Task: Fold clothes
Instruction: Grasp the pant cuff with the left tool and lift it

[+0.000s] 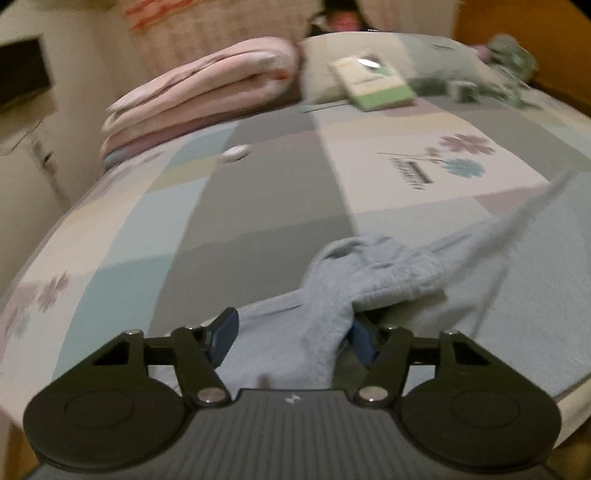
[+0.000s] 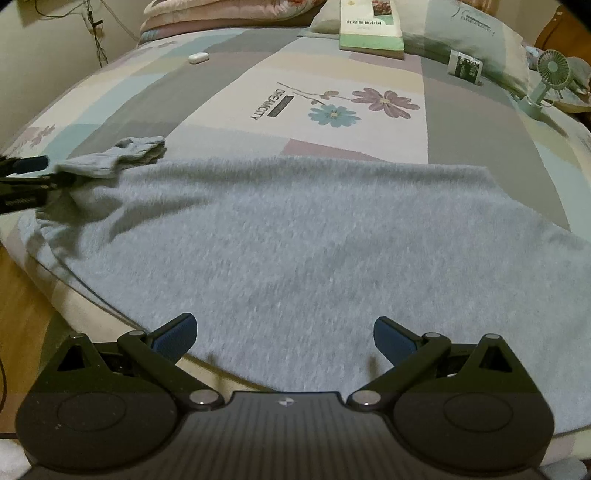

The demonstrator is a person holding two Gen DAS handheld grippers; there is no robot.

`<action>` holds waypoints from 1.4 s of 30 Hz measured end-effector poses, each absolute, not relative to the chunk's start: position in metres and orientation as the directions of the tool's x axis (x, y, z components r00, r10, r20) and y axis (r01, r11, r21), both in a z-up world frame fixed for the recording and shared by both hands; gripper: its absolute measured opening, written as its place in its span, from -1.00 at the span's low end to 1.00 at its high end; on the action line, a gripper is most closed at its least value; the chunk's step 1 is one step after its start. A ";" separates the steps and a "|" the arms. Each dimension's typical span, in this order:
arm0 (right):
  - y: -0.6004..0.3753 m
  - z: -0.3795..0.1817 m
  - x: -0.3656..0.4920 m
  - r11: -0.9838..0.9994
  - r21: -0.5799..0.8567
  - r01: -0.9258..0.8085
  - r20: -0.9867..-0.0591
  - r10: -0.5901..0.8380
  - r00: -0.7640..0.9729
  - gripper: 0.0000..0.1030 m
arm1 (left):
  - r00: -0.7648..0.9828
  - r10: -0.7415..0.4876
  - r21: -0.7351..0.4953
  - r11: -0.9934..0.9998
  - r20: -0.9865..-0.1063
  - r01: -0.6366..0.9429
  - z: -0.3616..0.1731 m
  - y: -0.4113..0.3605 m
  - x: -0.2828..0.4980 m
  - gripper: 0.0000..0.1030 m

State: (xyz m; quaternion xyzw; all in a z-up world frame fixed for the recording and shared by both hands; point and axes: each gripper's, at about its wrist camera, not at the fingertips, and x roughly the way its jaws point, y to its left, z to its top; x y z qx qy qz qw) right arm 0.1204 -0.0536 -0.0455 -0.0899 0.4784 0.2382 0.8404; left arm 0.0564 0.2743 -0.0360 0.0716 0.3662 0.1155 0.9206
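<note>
A light blue fleece garment [image 2: 295, 240] lies spread flat on the patchwork bed sheet [image 2: 472, 122], reaching the near edge of the bed. Its sleeve [image 1: 369, 266] is bunched and lifted at the garment's left side. My left gripper [image 1: 293, 332] is shut on that sleeve, the cloth filling the gap between the blue pads [image 1: 225, 332]. In the right wrist view the left gripper [image 2: 26, 173] enters from the far left with the sleeve [image 2: 110, 158] raised off the sheet. My right gripper [image 2: 284, 332] stands open just above the garment's near hem, with nothing gripped.
A folded pink quilt [image 1: 207, 85] lies at the bed's head. Near it are a green-edged book [image 2: 369, 29], a pillow [image 2: 461, 33], a small photo card [image 2: 465, 68], a white case [image 2: 198, 57] and a green hand fan [image 2: 546, 77]. Wooden floor [image 2: 22, 314] shows past the bed's left edge.
</note>
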 end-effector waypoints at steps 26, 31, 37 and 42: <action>-0.052 -0.041 0.118 0.859 0.097 -0.503 -0.839 0.342 0.423 1.00 | 0.747 0.248 0.438 0.897 -0.616 0.063 -0.054 0.225 0.041 0.15; -0.051 -0.044 0.119 0.860 0.098 -0.501 -0.843 0.339 0.417 1.00 | 0.756 0.222 0.448 0.888 -0.616 0.104 -0.050 0.221 0.046 -0.74; -0.050 -0.046 0.120 0.857 0.101 -0.505 -0.847 0.341 0.409 1.00 | 0.754 0.240 0.363 0.932 -0.611 -0.002 -0.040 0.251 0.033 -0.80; -0.049 -0.047 0.121 0.858 0.103 -0.504 -0.850 0.339 0.403 1.00 | 0.734 0.286 0.277 0.951 -0.616 -0.139 -0.037 0.285 0.013 -0.81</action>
